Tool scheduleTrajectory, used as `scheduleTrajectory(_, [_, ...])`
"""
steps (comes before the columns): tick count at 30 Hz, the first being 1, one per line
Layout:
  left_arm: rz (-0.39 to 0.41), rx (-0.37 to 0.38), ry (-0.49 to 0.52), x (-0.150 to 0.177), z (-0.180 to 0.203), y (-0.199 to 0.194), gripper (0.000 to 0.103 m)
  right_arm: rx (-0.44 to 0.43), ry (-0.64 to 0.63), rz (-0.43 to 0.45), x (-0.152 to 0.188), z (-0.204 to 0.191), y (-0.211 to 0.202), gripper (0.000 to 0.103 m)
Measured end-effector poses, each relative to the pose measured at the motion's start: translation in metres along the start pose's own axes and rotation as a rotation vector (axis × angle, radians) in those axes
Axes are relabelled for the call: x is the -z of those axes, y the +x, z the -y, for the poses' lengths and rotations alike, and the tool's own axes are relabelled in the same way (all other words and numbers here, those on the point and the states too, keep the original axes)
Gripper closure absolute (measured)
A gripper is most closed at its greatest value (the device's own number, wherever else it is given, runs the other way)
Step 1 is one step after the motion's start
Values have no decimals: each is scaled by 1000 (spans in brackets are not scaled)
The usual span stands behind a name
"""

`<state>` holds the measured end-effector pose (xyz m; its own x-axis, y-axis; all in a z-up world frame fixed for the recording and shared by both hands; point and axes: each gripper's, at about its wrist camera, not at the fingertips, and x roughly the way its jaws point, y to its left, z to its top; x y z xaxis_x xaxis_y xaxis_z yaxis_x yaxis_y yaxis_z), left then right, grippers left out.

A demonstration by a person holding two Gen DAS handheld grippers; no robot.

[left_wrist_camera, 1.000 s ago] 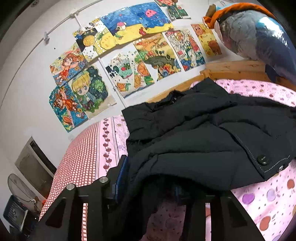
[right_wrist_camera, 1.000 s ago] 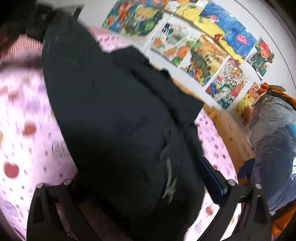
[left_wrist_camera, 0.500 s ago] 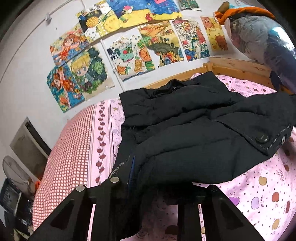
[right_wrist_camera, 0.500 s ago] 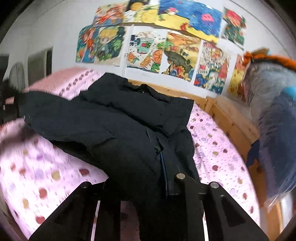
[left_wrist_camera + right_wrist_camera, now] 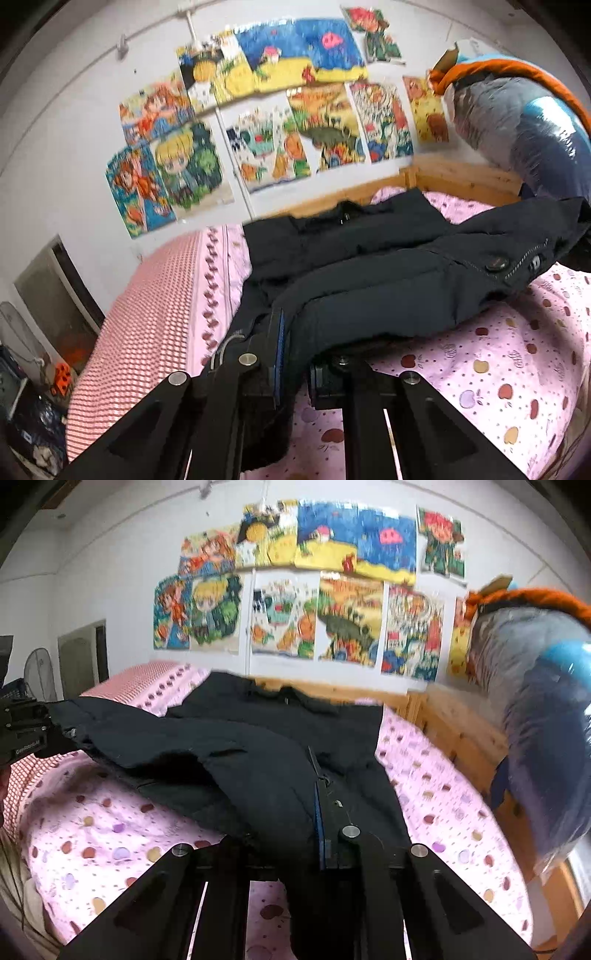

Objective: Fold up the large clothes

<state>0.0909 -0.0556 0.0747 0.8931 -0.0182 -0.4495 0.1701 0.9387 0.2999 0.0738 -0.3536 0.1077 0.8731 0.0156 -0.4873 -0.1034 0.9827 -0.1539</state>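
On the bed [image 5: 517, 387], covered by a pink spotted sheet, a large dark padded jacket [image 5: 369, 266] lies spread with its collar toward the wooden headboard [image 5: 461, 731] and its lower hem toward the cameras. A bulky bagged bundle [image 5: 535, 709] stands at the bed's far right end, and coloured drawings [image 5: 314, 590] cover the wall behind.

The left gripper [image 5: 295, 354] has just been closing and is now clamped on the jacket's near left hem; fabric is pinched between its jaws. The right gripper [image 5: 314, 834] has likewise just been closing and is clamped on the near right hem beside the zip [image 5: 312, 760]. In both wrist views the gripped hem hangs raised off the sheet.

Judgement: the step in hand is the first fold, hem lifted toward the collar. The next move calls for both grippers carrying the hem forward together, level and taut, so that the thick padding does not bunch or slip from the jaws.
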Motion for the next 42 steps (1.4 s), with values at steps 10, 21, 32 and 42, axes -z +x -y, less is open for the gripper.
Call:
scheduleTrajectory(10, [103,27,53,19,-9,-96,94,-11,-29,141,2,-18,-99,94])
scheduleTrajectory(21, [156,-59,84,-4,-13,-92,94,-15,-74,240,-20,-25,-120,94])
scheduleTrajectory(32, [191,-177,170,-61,-6,-16,94,-6,-188,175,-94,-4,-45,94])
scheduleTrajectory(42, [146,-179,252,-109,-4,84,94,-9,-120,-37,-158,14,69,94])
